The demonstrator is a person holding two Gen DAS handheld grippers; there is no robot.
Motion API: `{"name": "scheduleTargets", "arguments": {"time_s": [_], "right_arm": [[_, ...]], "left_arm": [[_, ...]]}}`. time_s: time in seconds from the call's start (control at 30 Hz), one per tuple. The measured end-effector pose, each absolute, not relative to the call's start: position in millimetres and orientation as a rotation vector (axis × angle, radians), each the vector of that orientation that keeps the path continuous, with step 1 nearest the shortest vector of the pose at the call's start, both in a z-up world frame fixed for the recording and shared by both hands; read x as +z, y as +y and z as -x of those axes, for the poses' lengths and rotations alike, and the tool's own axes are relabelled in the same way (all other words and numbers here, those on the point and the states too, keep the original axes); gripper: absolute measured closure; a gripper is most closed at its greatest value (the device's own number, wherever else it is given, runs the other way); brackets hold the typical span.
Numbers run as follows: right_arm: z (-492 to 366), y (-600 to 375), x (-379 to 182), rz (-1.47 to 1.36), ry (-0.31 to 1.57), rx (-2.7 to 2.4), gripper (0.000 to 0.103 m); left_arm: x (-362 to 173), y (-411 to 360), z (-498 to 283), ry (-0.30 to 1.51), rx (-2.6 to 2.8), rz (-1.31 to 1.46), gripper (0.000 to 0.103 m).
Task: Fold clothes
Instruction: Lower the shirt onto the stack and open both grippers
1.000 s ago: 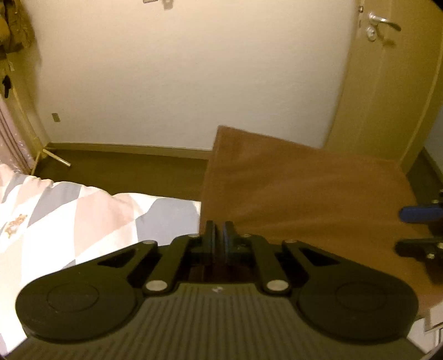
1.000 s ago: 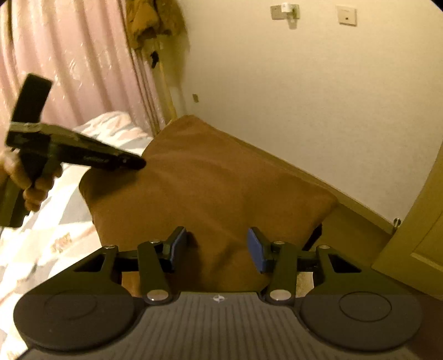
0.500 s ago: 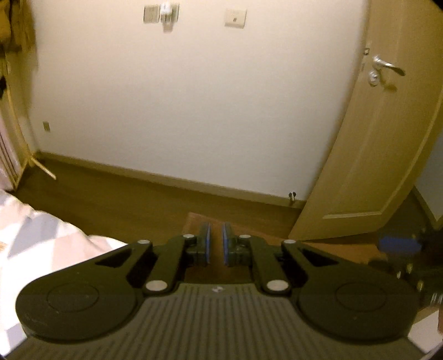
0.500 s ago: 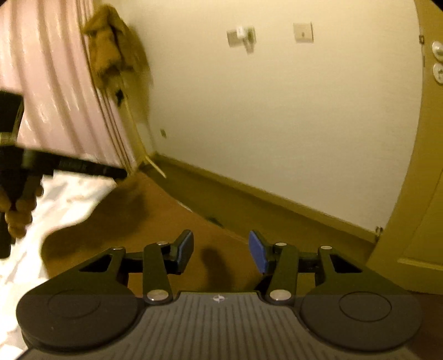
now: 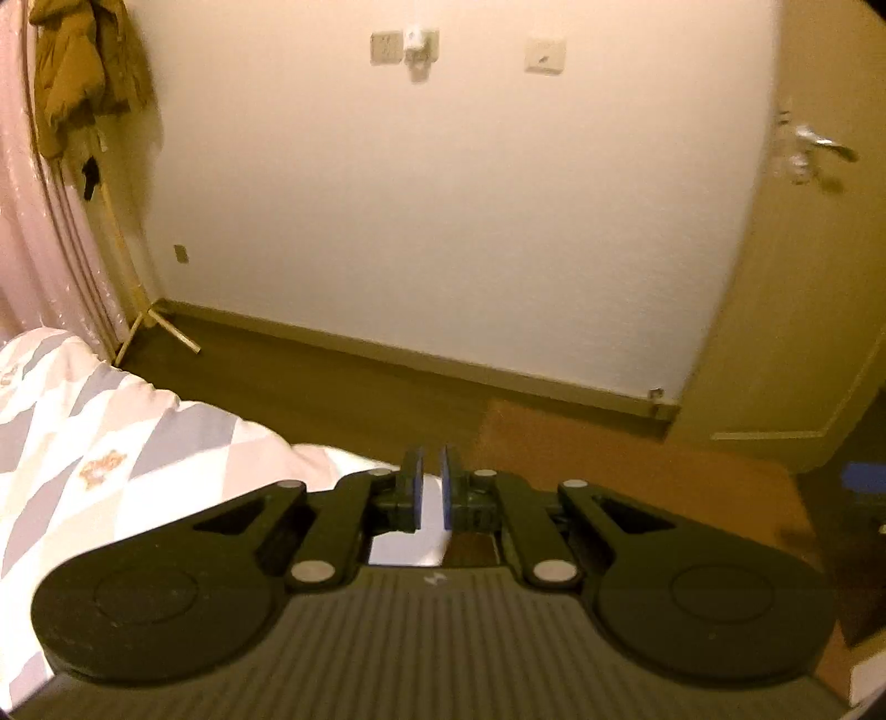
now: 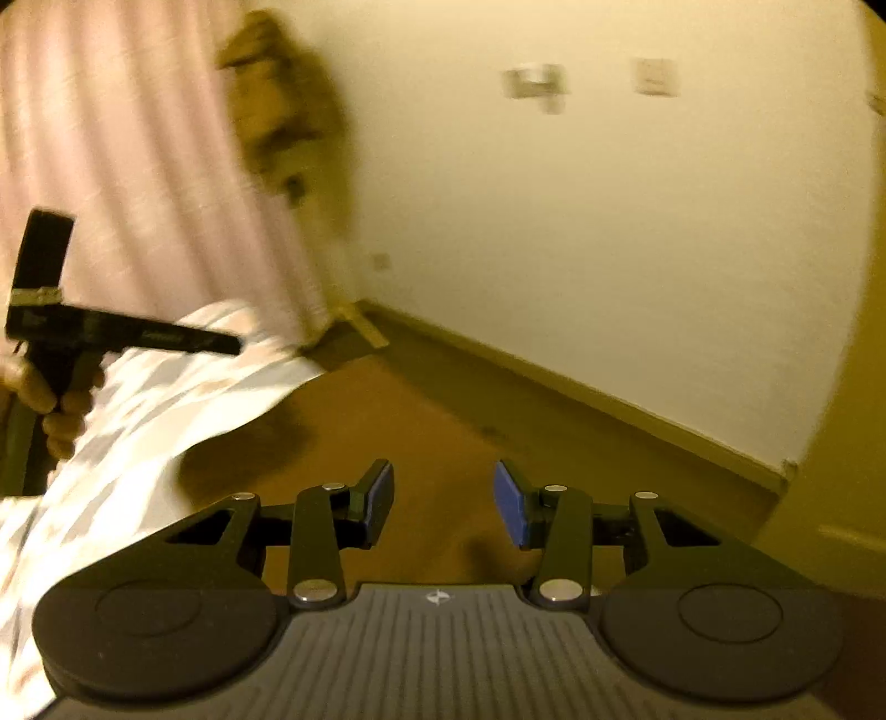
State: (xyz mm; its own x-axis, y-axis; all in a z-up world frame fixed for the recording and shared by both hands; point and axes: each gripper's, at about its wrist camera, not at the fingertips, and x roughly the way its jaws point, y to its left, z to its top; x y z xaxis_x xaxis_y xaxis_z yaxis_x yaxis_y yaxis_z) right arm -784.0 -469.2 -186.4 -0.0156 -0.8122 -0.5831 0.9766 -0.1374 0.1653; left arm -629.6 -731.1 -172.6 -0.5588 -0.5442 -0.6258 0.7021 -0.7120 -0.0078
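- Left claw (image 5: 431, 487): blue-padded fingers nearly together, a narrow slit between them, nothing visibly pinched in the slit. White bedding shows through below the gap.
- Right claw (image 6: 443, 501): fingers spread wide, blue pads (image 6: 509, 504) facing each other, empty.
- Brown cloth garment (image 5: 637, 471): lies flat on the bed, right of the left claw in the left wrist view; its far edge sits toward the floor side. In the right wrist view the same brown cloth (image 6: 354, 443) spreads directly under and ahead of the right claw; that view is motion-blurred, so I can't tell whether the fingers touch it.
- Patterned white, grey and pink duvet (image 5: 111, 432): covers the bed left of the garment, just beside its edge.
- A person's hand (image 6: 52, 399) grips the handle of the left claw, seen at the left edge of the right wrist view, held over the duvet and well apart from the right claw.
- Right claw's blue pad also peeks in at the far right edge of the left wrist view, blurred.
- Background: cream wall (image 5: 443, 221) with switch plates (image 5: 545, 54), dark wood floor (image 5: 332, 387), beige door with metal handle (image 5: 819, 147), pink curtain (image 6: 138, 166), tan jacket hanging on a stand (image 5: 83, 72).
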Motion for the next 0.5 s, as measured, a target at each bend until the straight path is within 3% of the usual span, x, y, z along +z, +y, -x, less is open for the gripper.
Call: {"name": "scheduleTargets", "arguments": {"time_s": [0.27, 0.5], "right_arm": [[747.7, -467.4, -236.8, -0.675, 0.585, -1.493, 0.058], [749.0, -471.6, -232.8, -0.677, 0.604, -1.497, 0.058]], "left_arm": [[-245.7, -683.2, 613.4, 0.333, -2.192, -0.941, 0.097], [-242.8, -681.9, 611.9, 0.375, -2.146, -0.925, 0.097]]}}
